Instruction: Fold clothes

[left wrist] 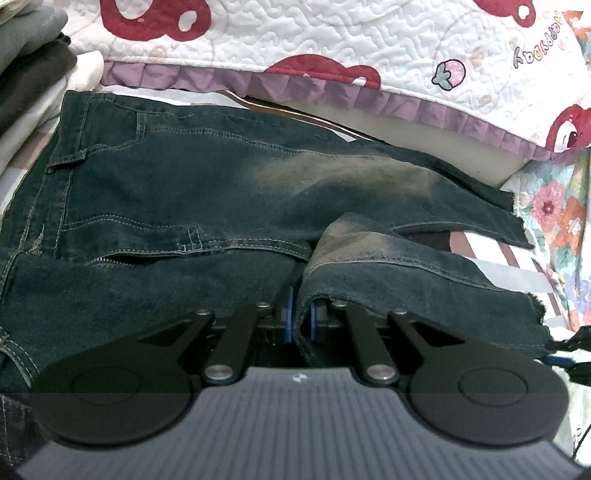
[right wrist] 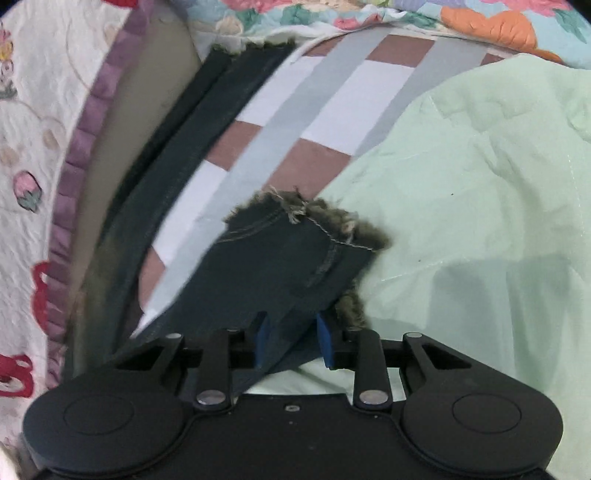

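Likely to slip: left gripper pinched tight on dark blue denim jeans — right gripper half-open, frayed hem lying loose between, unclamped.

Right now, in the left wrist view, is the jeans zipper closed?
No: the jeans show a gaping fly, zipper teeth exposed along the open slit.

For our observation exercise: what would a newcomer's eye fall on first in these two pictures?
Dark jeans sprawl across the middle of the bed, one leg pinched in the left gripper. In the right wrist view, the frayed hem juts up between blue pads. Behind the jeans lies a quilt with red bears.
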A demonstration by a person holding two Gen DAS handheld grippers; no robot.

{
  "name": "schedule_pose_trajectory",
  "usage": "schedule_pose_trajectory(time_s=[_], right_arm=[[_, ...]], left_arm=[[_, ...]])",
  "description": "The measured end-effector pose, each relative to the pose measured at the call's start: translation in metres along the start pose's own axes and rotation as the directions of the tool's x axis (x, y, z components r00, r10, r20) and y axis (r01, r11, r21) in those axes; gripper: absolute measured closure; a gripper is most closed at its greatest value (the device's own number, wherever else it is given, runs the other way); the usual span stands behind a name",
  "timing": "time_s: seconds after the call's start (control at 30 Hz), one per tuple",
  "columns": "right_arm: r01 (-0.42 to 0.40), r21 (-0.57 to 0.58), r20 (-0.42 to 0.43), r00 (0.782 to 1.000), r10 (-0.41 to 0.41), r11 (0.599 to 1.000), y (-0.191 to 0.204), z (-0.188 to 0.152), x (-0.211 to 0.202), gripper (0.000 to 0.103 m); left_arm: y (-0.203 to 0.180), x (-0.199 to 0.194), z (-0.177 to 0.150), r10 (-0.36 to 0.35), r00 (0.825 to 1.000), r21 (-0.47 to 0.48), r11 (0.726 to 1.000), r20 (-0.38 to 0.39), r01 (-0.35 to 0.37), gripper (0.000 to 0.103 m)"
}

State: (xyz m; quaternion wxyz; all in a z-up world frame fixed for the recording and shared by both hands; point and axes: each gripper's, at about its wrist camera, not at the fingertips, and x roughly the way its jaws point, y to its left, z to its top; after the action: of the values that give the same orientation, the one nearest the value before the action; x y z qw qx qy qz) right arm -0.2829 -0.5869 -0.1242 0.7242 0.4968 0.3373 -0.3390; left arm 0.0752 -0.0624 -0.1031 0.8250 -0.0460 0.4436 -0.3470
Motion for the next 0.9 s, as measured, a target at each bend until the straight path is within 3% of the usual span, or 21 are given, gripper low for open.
schedule_pose_trajectory(time_s=[0.07, 0.17, 0.33, 0.37, 0.4, 0.43, 0.5, 0.6, 0.7, 0.8, 0.87, 0.9], right_arm=[[0.015, 0.018, -0.016, 1.0, -0.014, 1.0, -0.004, -0.003, 0.007, 0.068], [-0.039, 0.035, 0.01, 0.999, 0.038, 0.999, -0.009, -0.013, 0.015, 0.067], [-0.043, -0.008, 0.097, 0.994, 0.044, 0.999, -0.004, -0.014, 0.025, 0.066], [-0.048, -0.034, 0.128, 0.99, 0.052, 0.998, 0.001, -0.012, 0.027, 0.084], [-0.099, -0.091, 0.146, 0.983, 0.112, 0.991, 0.007, -0.009, 0.028, 0.096], [-0.186, -0.157, 0.123, 0.971, 0.206, 0.97, 0.014, -0.005, 0.028, 0.097], [-0.244, -0.302, 0.076, 0.957, 0.279, 0.921, 0.044, 0.0, 0.021, 0.097], [-0.209, -0.469, 0.073, 0.959, 0.274, 0.858, 0.088, 0.011, -0.004, 0.097], [-0.207, -0.525, 0.167, 0.926, 0.338, 0.825, 0.103, 0.035, -0.044, 0.097], [-0.192, -0.522, 0.326, 0.855, 0.403, 0.831, 0.081, 0.04, -0.095, 0.097], [-0.164, -0.496, 0.386, 0.838, 0.386, 0.853, 0.061, 0.036, -0.124, 0.097], [-0.144, -0.488, 0.401, 0.839, 0.367, 0.861, 0.05, 0.035, -0.133, 0.097]], left_arm=[[0.001, 0.0, 0.0, -0.001, 1.0, 0.002, 1.0, 0.0, 0.001, 0.095], [0.002, -0.001, -0.001, -0.012, 1.0, 0.005, 1.0, 0.011, 0.012, 0.095], [0.003, -0.003, -0.003, -0.046, 0.998, 0.028, 0.999, 0.037, 0.045, 0.096], [0.003, -0.005, -0.003, -0.06, 0.997, 0.034, 0.998, 0.047, 0.059, 0.097], [0.003, -0.007, -0.002, -0.079, 0.995, 0.044, 0.996, 0.06, 0.077, 0.097], [0.002, -0.011, -0.001, -0.104, 0.992, 0.06, 0.993, 0.077, 0.099, 0.097], [-0.004, -0.022, 0.001, -0.155, 0.982, 0.075, 0.986, 0.109, 0.147, 0.097], [-0.015, -0.037, 0.006, -0.228, 0.963, 0.098, 0.972, 0.143, 0.215, 0.098], [-0.03, -0.04, 0.005, -0.259, 0.957, 0.162, 0.958, 0.131, 0.237, 0.098], [-0.046, -0.046, -0.001, -0.314, 0.944, 0.215, 0.933, 0.103, 0.287, 0.098], [-0.062, -0.054, -0.006, -0.376, 0.923, 0.255, 0.903, 0.08, 0.345, 0.097], [-0.072, -0.056, -0.009, -0.364, 0.928, 0.28, 0.901, 0.073, 0.331, 0.097]])
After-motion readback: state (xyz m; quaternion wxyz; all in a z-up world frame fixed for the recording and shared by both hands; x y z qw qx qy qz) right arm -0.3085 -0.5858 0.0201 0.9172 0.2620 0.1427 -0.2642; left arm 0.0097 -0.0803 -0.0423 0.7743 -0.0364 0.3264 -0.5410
